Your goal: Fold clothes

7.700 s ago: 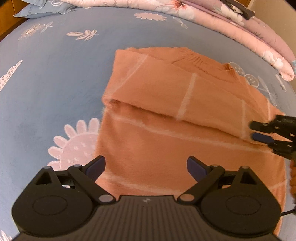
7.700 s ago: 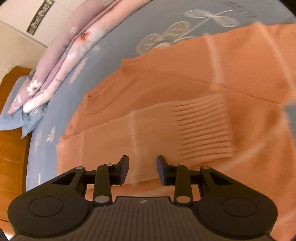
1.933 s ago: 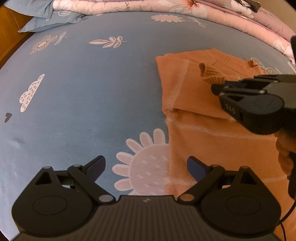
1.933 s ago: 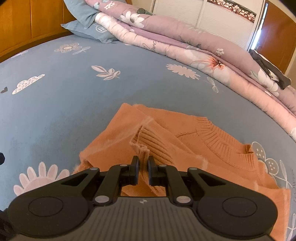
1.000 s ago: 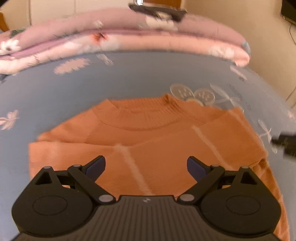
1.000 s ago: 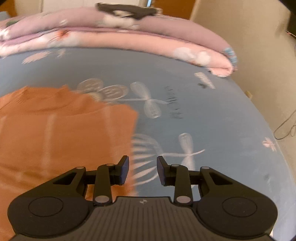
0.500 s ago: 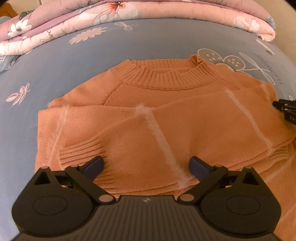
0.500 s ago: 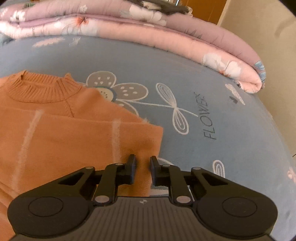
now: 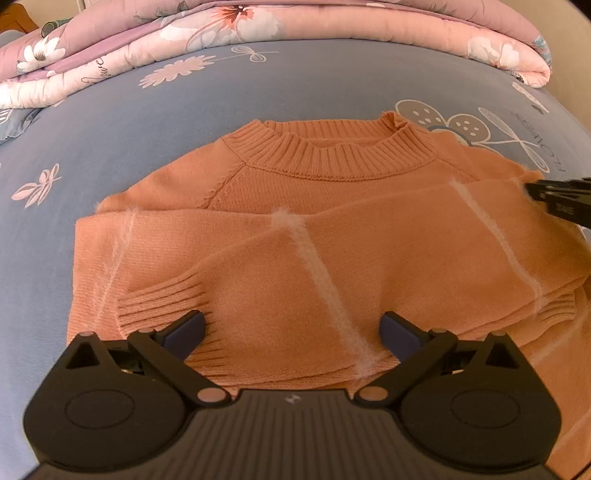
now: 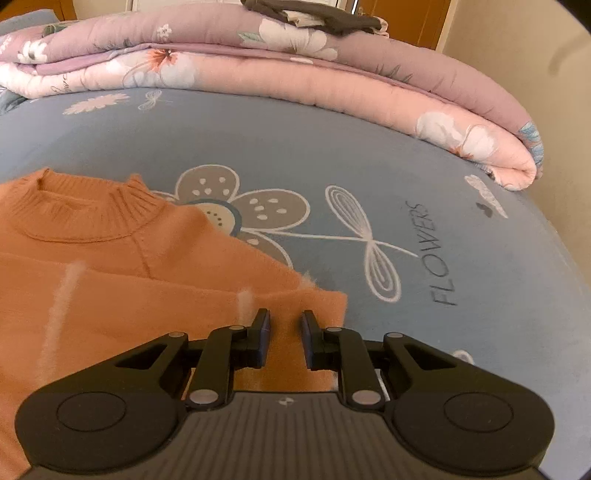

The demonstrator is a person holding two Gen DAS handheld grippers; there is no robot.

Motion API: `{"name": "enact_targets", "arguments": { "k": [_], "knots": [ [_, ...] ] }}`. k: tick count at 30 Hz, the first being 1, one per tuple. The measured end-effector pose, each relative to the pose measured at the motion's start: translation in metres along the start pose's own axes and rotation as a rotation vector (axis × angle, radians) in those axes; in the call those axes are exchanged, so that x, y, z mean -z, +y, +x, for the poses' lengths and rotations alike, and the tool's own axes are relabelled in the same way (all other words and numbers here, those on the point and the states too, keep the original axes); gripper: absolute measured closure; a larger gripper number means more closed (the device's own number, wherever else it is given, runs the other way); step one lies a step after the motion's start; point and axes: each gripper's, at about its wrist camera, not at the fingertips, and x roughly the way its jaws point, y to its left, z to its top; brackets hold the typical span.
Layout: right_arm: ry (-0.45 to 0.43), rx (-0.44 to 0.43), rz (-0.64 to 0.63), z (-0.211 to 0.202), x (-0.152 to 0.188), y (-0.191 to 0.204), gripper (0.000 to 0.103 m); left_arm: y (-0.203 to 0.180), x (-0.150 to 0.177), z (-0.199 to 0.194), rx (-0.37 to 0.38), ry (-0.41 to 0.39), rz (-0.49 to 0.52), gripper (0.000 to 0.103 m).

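- Blue bedding with printed flowers and the word FLOWERS covered the bed (image 10: 369, 155) we worked over, and a cream wall stood past its far right corner.
- Along the bed's far edge lay a folded pink and lilac floral quilt (image 10: 295, 74), with a dark garment (image 10: 314, 14) on top of it.
- We saw the orange sweater (image 9: 314, 251) lying flat in the middle of the bed, its ribbed collar (image 9: 332, 155) toward the far edge and both sleeves folded across the chest, one ribbed cuff (image 9: 162, 302) near the left side.
- Our left gripper (image 9: 291, 328) hovered over the lower sleeve with its jaws spread wide, gripping nothing.
- Our right gripper (image 10: 284, 339) sat at the sweater's right edge, jaws drawn close but with a gap between them; orange knit showed in that gap, and the pads did not visibly press on it.
- From the left wrist view, the right gripper's dark tip appeared at the sweater's right shoulder.
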Motion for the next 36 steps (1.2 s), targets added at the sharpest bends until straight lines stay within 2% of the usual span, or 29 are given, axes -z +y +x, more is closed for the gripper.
{"name": "enact_targets", "arguments": {
  "k": [3,6,9,12,15,18,21,24,28,30,33,36],
  "knots": [
    [0.006,-0.004,0.016,-0.012,-0.006,-0.003,0.081,0.000,0.000,0.001,0.002,-0.003,-0.003,0.001],
    [-0.013,-0.008,0.045,-0.043,-0.001,-0.009,0.081,0.000,0.001,0.000,0.002,-0.009,-0.005,0.001],
    [0.036,-0.027,0.081,-0.063,0.017,-0.010,0.081,0.000,0.002,0.000,0.002,-0.016,-0.006,0.001],
    [0.096,-0.033,0.094,-0.064,0.043,-0.006,0.081,0.001,0.003,0.001,0.007,-0.017,-0.006,0.001],
    [0.085,-0.032,0.101,-0.069,0.056,-0.005,0.081,0.002,0.003,0.000,0.010,-0.016,-0.004,0.001],
    [0.094,-0.031,0.112,-0.076,0.050,-0.006,0.081,0.002,0.000,-0.005,0.011,-0.018,-0.016,0.001],
    [0.068,-0.040,0.097,-0.085,0.049,-0.003,0.081,0.001,0.001,-0.021,0.037,-0.066,-0.026,0.001],
    [0.098,-0.043,0.062,-0.076,0.058,0.005,0.080,-0.005,0.005,-0.031,0.046,-0.099,0.007,0.001],
    [0.098,-0.041,0.071,-0.072,0.059,0.004,0.078,-0.010,0.013,-0.008,0.006,0.013,0.057,0.000],
    [0.102,-0.045,0.073,-0.072,0.058,0.004,0.078,-0.005,0.015,-0.006,0.025,-0.002,0.021,0.000],
    [0.098,-0.045,0.066,-0.073,0.059,0.005,0.078,-0.007,0.012,-0.012,0.017,0.006,0.017,0.001],
    [0.088,-0.046,0.075,-0.078,0.057,0.003,0.078,-0.008,0.012,-0.025,0.026,-0.043,-0.014,0.001]
  ]
}}
